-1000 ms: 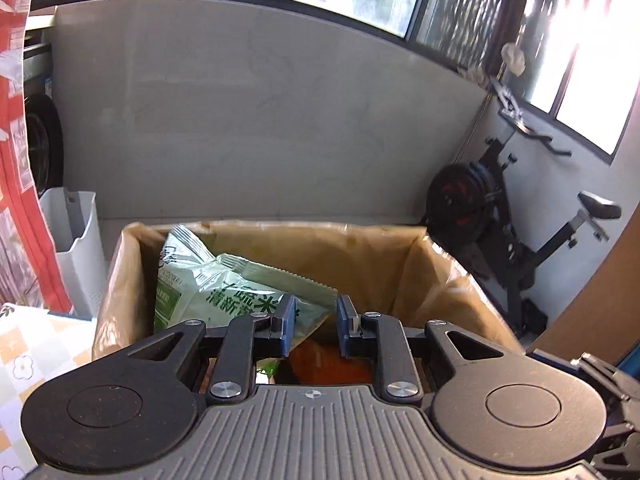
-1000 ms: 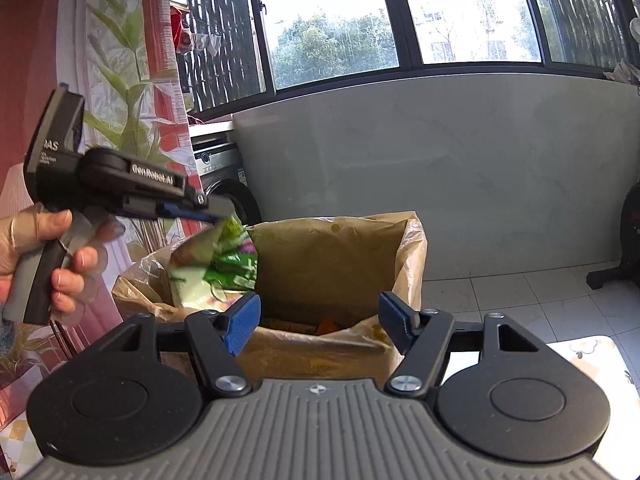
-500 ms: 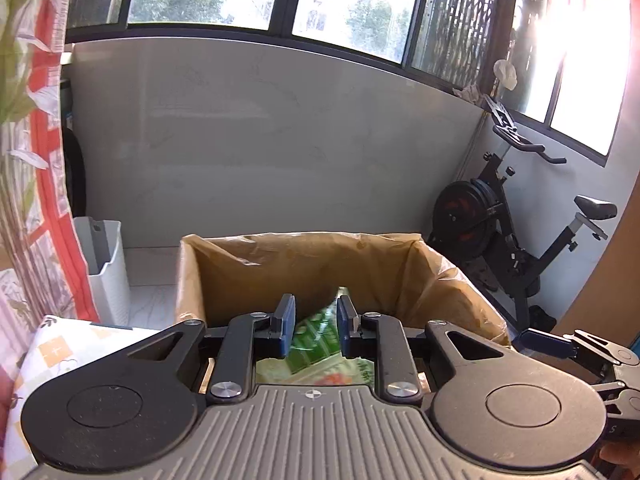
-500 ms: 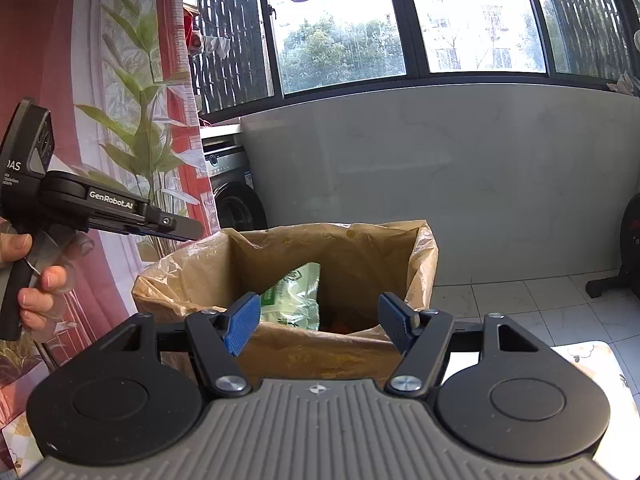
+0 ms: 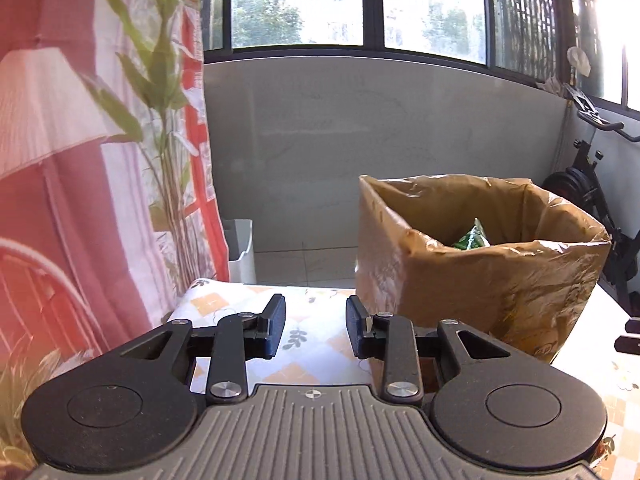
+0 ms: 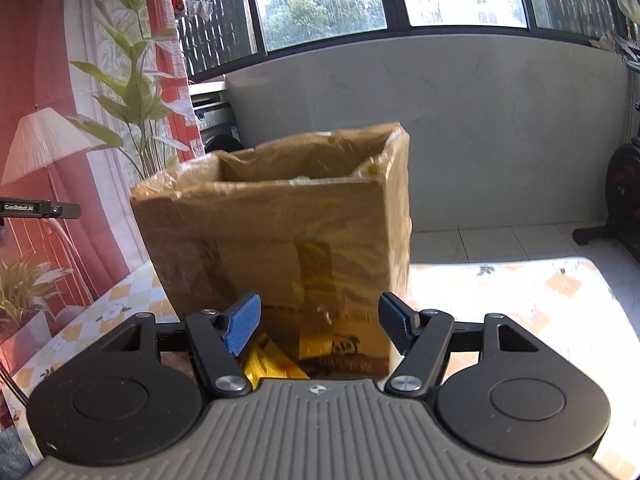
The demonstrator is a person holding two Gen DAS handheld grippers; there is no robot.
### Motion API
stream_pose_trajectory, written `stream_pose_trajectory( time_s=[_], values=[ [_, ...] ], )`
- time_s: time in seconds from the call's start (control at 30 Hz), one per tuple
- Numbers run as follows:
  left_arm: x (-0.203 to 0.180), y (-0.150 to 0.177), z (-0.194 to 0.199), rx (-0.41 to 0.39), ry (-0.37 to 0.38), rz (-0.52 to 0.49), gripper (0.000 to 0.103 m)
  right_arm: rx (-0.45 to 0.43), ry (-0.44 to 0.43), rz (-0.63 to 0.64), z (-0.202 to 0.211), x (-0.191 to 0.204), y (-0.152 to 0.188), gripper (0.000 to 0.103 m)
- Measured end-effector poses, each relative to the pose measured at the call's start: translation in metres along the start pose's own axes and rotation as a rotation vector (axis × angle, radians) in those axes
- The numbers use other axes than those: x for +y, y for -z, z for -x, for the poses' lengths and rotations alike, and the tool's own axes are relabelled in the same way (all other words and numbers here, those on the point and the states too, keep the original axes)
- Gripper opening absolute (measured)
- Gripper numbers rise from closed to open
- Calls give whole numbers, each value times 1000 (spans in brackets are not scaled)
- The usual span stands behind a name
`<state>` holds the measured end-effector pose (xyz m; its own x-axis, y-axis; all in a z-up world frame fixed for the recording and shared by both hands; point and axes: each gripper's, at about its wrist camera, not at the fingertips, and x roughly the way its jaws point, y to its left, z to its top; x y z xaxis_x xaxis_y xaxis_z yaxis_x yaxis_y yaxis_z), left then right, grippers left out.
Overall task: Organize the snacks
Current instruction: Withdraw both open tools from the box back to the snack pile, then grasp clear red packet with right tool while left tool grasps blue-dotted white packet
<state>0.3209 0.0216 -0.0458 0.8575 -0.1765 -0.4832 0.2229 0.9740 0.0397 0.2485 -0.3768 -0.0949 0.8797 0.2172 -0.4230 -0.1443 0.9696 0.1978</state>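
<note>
left gripper (image 5: 315, 326): jaws opening, narrow gap, nothing between the pads, only tablecloth visible through the gap
left gripper position: over the table, box off to its right in the left wrist view, not touching it
right gripper (image 6: 319, 322): jaws about half open, empty, no pad contact with anything
right gripper position: pointed at the near wall of the box, low and close to it
yellow packet (image 6: 269, 361): on the table just under the right gripper's left finger, at the foot of the box, mostly hidden by the gripper body
cardboard box (image 5: 472, 280): brown, upright on the table, lined with a tan plastic bag folded over the rim
green snack bag (image 5: 472, 237): inside the box, only a top corner showing above the rim in the left wrist view; in the right wrist view just a pale sliver at the rim
table (image 5: 312, 356): cloth with orange checks and small flower print
left gripper as seen from right wrist: black tip at the far left edge, well apart from the box
background: red curtain (image 5: 60, 200) with plant and lamp print on the left, white bin (image 5: 242, 248) on the floor behind the table, exercise bike (image 5: 592, 184) at right, windows above a grey wall
</note>
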Motion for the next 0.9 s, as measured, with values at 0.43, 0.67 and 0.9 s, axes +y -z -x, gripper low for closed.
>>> stream_pose_trajectory(
  time_s=[0.43,0.67,0.9],
  values=[
    [-7,72,14,59,14,143,36,209,96,47,-10,7,95,68],
    [0,98,2,165,32,220,38,255,115,103,-18,13,114,62],
    [-3,114,-7,220,106,257,40,234,112,93,-15,11,115,45]
  ],
)
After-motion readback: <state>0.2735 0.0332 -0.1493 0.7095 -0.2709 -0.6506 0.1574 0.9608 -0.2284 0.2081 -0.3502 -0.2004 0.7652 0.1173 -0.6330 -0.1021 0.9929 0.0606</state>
